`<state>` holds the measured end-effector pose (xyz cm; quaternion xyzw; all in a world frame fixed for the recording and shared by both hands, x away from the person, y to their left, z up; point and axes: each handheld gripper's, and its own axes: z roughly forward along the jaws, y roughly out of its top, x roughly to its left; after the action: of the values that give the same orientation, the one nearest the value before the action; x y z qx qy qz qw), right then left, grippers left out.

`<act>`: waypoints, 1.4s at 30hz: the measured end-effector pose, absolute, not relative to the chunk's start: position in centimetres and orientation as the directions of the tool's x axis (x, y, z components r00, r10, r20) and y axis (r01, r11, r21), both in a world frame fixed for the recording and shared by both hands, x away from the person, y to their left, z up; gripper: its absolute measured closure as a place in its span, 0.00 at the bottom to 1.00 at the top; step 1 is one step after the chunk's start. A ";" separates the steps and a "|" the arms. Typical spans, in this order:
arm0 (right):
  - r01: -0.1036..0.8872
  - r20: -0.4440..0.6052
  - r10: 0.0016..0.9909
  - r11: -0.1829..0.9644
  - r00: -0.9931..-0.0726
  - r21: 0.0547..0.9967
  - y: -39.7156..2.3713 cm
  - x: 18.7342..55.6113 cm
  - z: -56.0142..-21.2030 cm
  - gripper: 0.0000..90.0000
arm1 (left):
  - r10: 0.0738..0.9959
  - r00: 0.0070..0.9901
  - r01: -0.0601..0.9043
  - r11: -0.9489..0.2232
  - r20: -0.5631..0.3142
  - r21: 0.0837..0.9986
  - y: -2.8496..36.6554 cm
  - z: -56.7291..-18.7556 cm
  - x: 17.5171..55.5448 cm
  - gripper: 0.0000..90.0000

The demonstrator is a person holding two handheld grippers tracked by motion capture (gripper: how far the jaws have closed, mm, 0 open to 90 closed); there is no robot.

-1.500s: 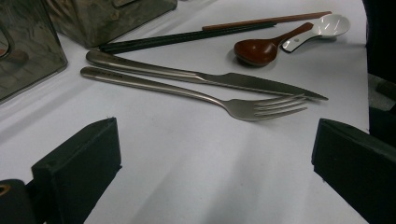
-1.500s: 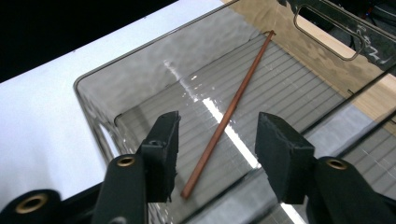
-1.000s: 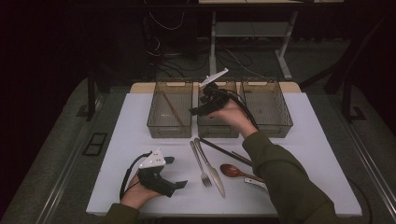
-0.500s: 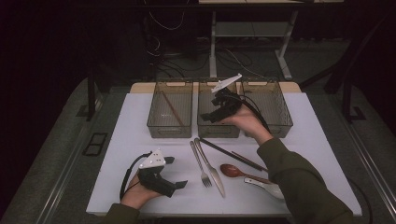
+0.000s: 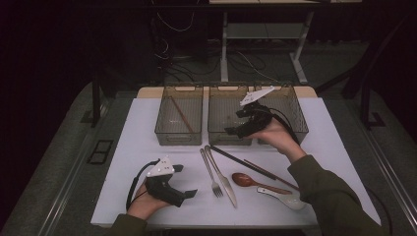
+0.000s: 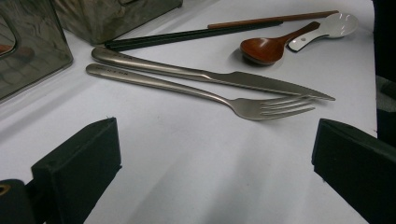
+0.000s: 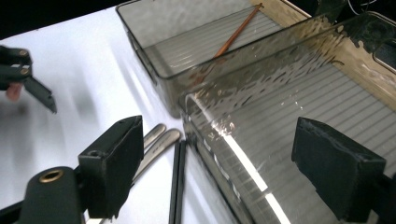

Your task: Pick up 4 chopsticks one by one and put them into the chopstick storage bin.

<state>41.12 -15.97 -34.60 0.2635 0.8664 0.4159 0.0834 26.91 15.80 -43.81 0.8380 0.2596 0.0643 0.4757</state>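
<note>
Knife (image 6: 210, 77) handle engraving too small to read

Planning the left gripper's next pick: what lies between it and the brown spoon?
In the high view, the fork and the knife lie side by side between the left gripper and the brown spoon; otherwise bare white tabletop.

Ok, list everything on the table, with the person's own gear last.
Bins: three, clear smoky, in a row at the far edge.
Chopstick in bin: one, brown, left bin.
Fork: one, steel, table centre.
Knife: one, steel, beside the fork.
Loose chopsticks: one black, one brown, right of the knife.
Wooden spoon: one, brown.
Ceramic spoon: one, white.
Left gripper: black, open, resting near the front.
Right gripper: black, open, over the middle bin.
</note>
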 end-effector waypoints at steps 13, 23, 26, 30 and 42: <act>0.374 0.087 0.510 0.493 -0.856 0.786 -19.1 38.4 -35.7 0.18 | 0.499 0.854 0.380 -0.412 -0.144 0.828 15.8 -43.9 26.9 0.00; 0.375 0.098 0.511 0.473 -0.854 0.797 -21.3 36.3 -36.3 0.19 | 0.502 0.852 0.384 -0.406 -0.149 0.829 15.8 -43.9 26.9 0.00; 0.373 0.095 0.514 0.470 -0.853 0.800 -22.0 35.7 -36.6 0.19 | 0.505 0.850 0.388 -0.403 -0.152 0.829 15.8 -44.0 27.0 0.00; 0.382 0.108 0.520 0.457 -0.848 0.803 -23.0 35.0 -37.1 0.19 | 0.507 0.848 0.390 -0.404 -0.153 0.827 15.8 -44.0 26.9 0.00; 0.410 0.126 0.540 0.446 -0.832 0.796 -25.7 33.1 -38.4 0.19 | 0.505 0.850 0.384 -0.404 -0.148 0.830 15.7 -44.0 26.9 0.00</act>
<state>33.09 -25.70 -38.36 0.2803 0.8470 0.4457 0.0729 26.90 15.73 -43.96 0.8355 0.2662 0.0634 0.4765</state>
